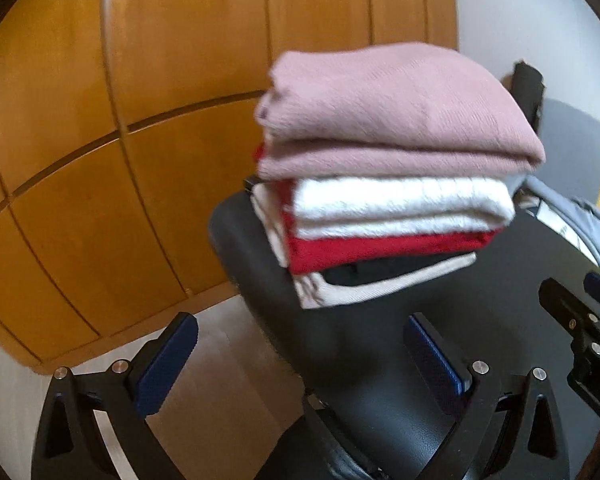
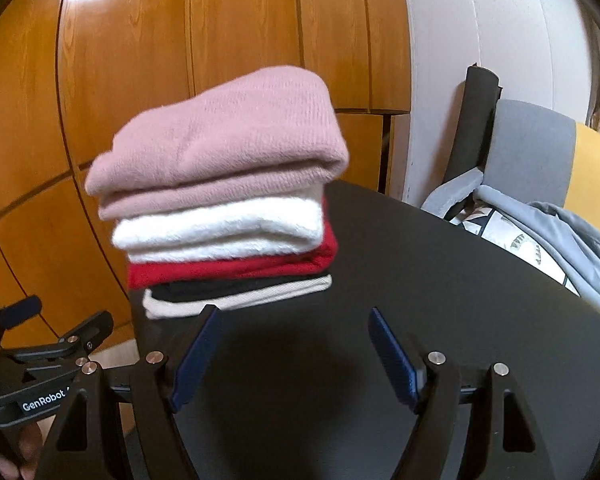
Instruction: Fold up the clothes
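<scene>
Where the black table (image 1: 500, 264) stands before brown wooden doors (image 1: 100, 128), the stack of folded clothes (image 1: 388, 176) lies on it, a pink sweater (image 2: 228, 148) on top. Both the left gripper (image 1: 300, 364) and the right gripper (image 2: 296, 356) have jaws wide apart with nothing between them. Only the right view shows the grey chair (image 2: 528, 152) and a white wall (image 2: 480, 32) widely.

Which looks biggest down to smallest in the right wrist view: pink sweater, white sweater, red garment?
1. pink sweater, clearly the largest.
2. white sweater.
3. red garment, only a thin edge showing.
All are folded in one stack, so hidden parts could change the true order.
</scene>
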Action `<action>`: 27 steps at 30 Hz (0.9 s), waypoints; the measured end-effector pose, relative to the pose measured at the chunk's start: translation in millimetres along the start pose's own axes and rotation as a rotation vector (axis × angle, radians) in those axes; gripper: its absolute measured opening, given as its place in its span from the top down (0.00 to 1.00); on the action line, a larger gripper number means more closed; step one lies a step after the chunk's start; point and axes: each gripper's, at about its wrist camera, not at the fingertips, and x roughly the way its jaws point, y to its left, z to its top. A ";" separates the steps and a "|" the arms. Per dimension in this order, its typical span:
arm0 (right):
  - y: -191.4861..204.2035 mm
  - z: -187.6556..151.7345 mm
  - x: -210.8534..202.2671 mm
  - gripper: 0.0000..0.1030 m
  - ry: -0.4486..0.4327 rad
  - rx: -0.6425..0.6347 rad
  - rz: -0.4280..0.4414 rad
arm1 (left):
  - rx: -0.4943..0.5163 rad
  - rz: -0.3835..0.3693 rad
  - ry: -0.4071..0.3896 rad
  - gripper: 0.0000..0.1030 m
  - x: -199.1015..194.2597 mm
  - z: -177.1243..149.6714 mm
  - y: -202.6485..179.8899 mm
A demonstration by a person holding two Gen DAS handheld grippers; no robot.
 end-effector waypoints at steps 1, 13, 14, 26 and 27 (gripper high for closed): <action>2.1 0.8 -0.6 0.25 0.001 0.003 -0.001 | -0.008 -0.002 0.003 0.00 -1.6 0.6 1.7; 18.2 1.3 1.0 0.25 0.023 -0.017 -0.014 | -0.026 -0.031 0.008 0.00 -7.4 -2.5 5.4; 19.0 0.5 1.5 0.25 0.026 -0.019 -0.013 | -0.019 -0.032 0.010 0.00 -6.3 -4.0 5.0; 16.6 -28.3 17.7 0.25 0.109 -0.004 -0.048 | 0.010 -0.052 0.126 0.00 20.7 -35.1 -1.9; 15.9 -29.0 17.8 0.25 0.110 -0.004 -0.049 | 0.018 -0.054 0.125 0.00 20.6 -36.0 -3.6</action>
